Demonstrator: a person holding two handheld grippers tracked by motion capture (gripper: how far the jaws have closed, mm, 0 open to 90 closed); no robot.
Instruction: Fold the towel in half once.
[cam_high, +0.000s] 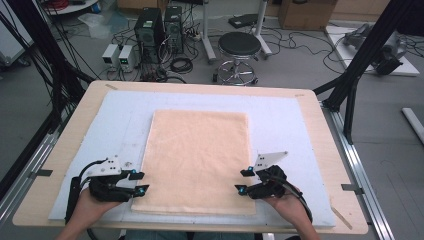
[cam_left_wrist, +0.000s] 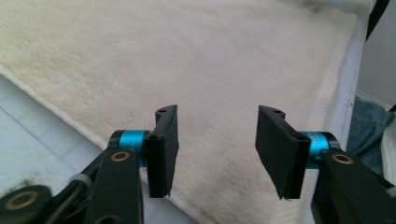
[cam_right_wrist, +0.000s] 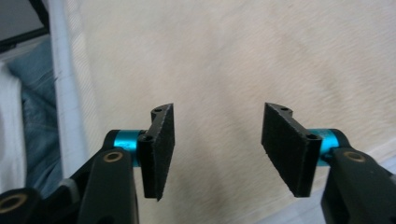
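Lying flat between both grippers — left gripper (cam_high: 139, 182), right gripper (cam_high: 244, 181) — towel (cam_high: 197, 157), fingers apart, unpinched.

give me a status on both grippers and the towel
Left gripper open, right gripper open, nothing between the jaws. Peach terry towel flat on the white mat, grippers at its near corners. Nothing in the way.
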